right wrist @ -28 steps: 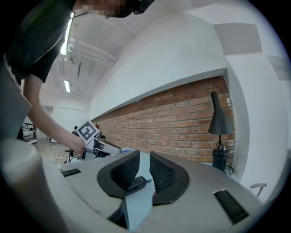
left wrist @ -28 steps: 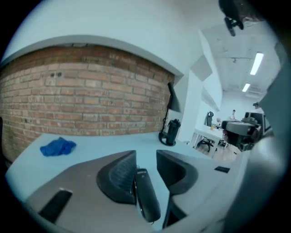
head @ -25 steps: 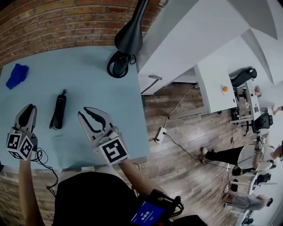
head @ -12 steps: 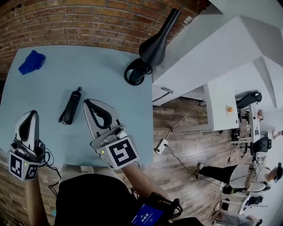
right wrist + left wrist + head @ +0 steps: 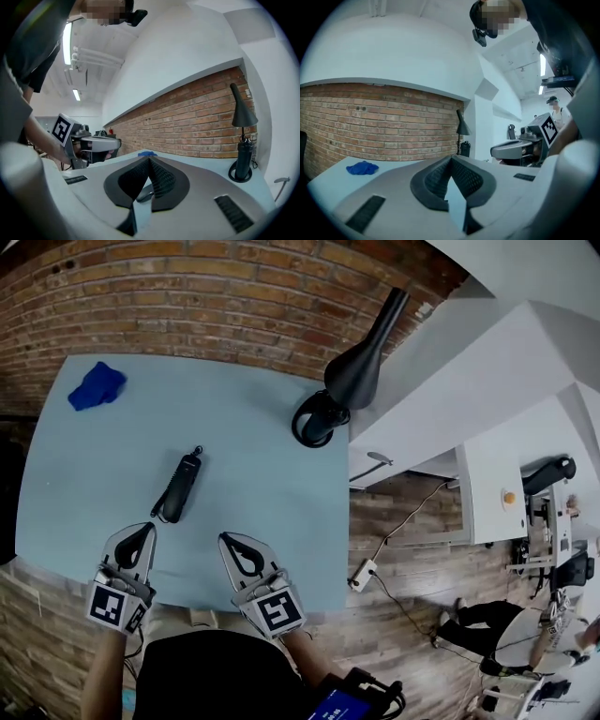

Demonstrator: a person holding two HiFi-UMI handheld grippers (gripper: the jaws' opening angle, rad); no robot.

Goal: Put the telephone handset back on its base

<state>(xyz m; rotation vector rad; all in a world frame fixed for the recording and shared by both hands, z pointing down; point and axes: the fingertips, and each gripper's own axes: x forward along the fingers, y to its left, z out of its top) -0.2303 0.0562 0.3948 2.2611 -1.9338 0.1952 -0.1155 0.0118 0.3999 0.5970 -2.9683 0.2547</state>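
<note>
A black telephone handset [image 5: 181, 486] lies flat on the light blue table [image 5: 253, 474], left of its middle. No telephone base shows in any view. My left gripper [image 5: 142, 527] hovers at the near table edge, just short of the handset's near end, jaws shut and empty. My right gripper [image 5: 231, 540] is beside it to the right, also shut with nothing in it. In the left gripper view the left gripper [image 5: 450, 159] has its pads together. Through the right gripper [image 5: 149, 159] a bit of the handset [image 5: 146, 192] shows below the closed tips.
A black desk lamp [image 5: 319, 420] stands at the table's far right corner, also seen as the lamp [image 5: 243, 154]. A blue cloth [image 5: 97, 385] lies at the far left corner. A brick wall [image 5: 216, 296] runs behind the table. White furniture and wooden floor lie to the right.
Both grippers have drawn back toward the near table edge, away from the handset. The left jaws have closed. The handset has not moved on the table.
</note>
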